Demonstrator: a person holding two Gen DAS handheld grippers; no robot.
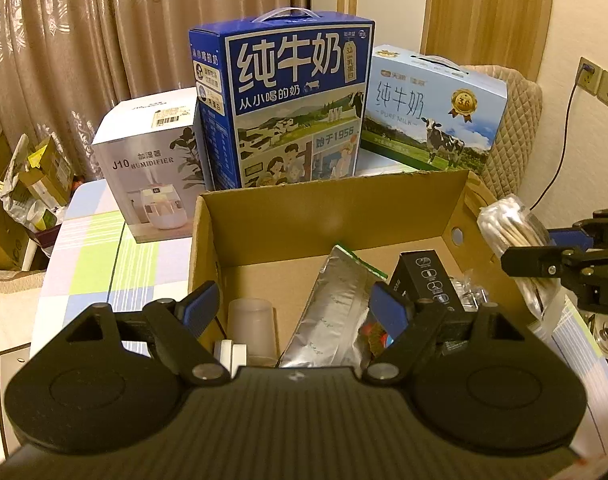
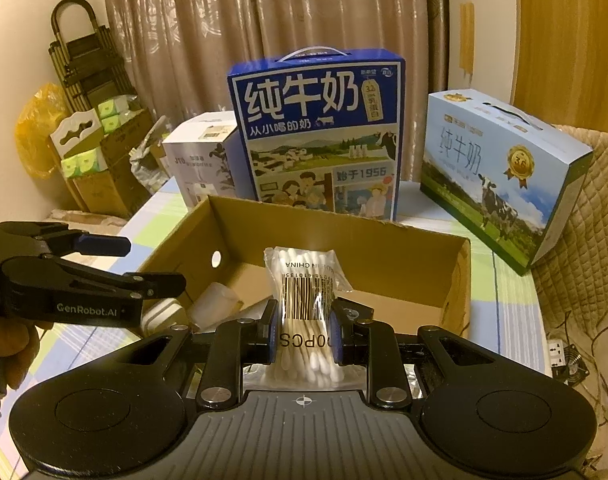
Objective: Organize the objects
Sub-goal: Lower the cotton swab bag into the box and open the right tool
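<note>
The right gripper (image 2: 303, 330) squeezes a bag of cotton swabs (image 2: 304, 304) above the cardboard box (image 2: 456, 280). The left gripper (image 1: 292, 308) is wide open, blocking part of the silver pouch (image 1: 332, 312) and cup (image 1: 251, 326) inside. Behind stands a milk carton (image 1: 292, 108).

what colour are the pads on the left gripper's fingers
Blue pads on the black left gripper, clearest in the left wrist view.
</note>
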